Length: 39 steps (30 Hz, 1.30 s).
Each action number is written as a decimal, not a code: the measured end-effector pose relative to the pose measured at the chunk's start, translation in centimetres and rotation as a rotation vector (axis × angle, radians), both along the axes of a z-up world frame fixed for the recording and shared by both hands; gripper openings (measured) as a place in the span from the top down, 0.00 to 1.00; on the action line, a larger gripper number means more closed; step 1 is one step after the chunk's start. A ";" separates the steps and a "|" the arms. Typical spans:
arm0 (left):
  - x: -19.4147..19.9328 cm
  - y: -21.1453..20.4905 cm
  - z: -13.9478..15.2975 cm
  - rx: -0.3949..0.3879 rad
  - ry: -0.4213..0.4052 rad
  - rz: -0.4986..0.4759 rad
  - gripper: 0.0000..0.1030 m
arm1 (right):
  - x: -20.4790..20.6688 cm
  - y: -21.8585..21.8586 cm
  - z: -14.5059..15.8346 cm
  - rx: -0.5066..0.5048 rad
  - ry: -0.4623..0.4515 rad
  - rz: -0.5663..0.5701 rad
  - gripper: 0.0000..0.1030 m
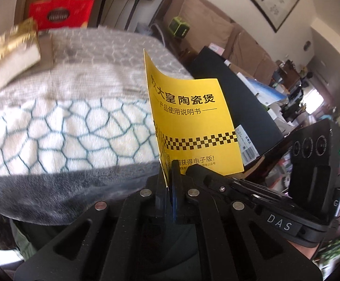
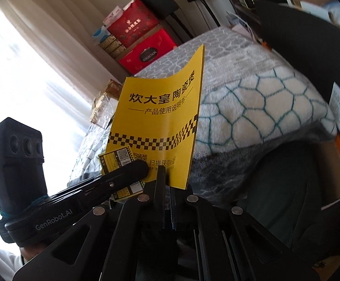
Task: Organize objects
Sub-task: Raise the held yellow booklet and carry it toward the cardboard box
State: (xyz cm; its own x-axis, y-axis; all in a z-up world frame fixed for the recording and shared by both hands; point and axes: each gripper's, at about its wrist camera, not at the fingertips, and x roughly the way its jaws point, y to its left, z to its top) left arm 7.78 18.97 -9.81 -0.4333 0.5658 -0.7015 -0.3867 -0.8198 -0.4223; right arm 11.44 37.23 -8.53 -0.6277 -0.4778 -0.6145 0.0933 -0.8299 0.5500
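both grippers pinch the bottom edge of a yellow booklet (image 1: 191,126), held upright above the patterned blanket (image 1: 64,126): left gripper (image 1: 170,175) and right gripper (image 2: 166,178) pressed on it. cover reads "大皇陶瓷煲", "产品使用说明书". gripper bodies read "das", "genrobot.ai".

the yellow booklet (image 1: 188,121) at frame centre is thin paper, smooth with a slight sheen, printed in black. the left hand-held gripper (image 1: 170,182) and right hand-held gripper (image 2: 167,182) look like matt black plastic with small bright metal pins. the blanket (image 1: 64,128) at left is soft fleecy cloth. the red boxes (image 2: 146,51) at upper centre are glossy card; the gold box (image 1: 13,51) at upper left is shiny foil.
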 end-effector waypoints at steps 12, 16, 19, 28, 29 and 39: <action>1.2 1.6 2.6 -0.061 0.145 -0.014 0.98 | 1.1 -1.7 2.6 0.180 0.110 -0.037 0.97; 1.7 1.8 3.4 -0.072 0.175 -0.015 0.98 | 1.4 -1.8 2.9 0.208 0.133 -0.043 0.97; 1.6 1.8 3.6 -0.069 0.181 -0.016 0.98 | 1.6 -1.7 3.0 0.216 0.142 -0.046 0.97; 1.8 2.0 4.1 -0.078 0.209 -0.029 0.97 | 1.3 -1.5 3.4 0.211 0.156 -0.049 0.97; 1.9 2.0 4.1 -0.081 0.213 -0.031 0.97 | 1.4 -1.5 3.5 0.214 0.159 -0.050 0.97; 2.0 2.7 5.0 -0.099 0.256 -0.068 0.97 | 1.6 -1.0 4.1 0.198 0.183 -0.058 0.97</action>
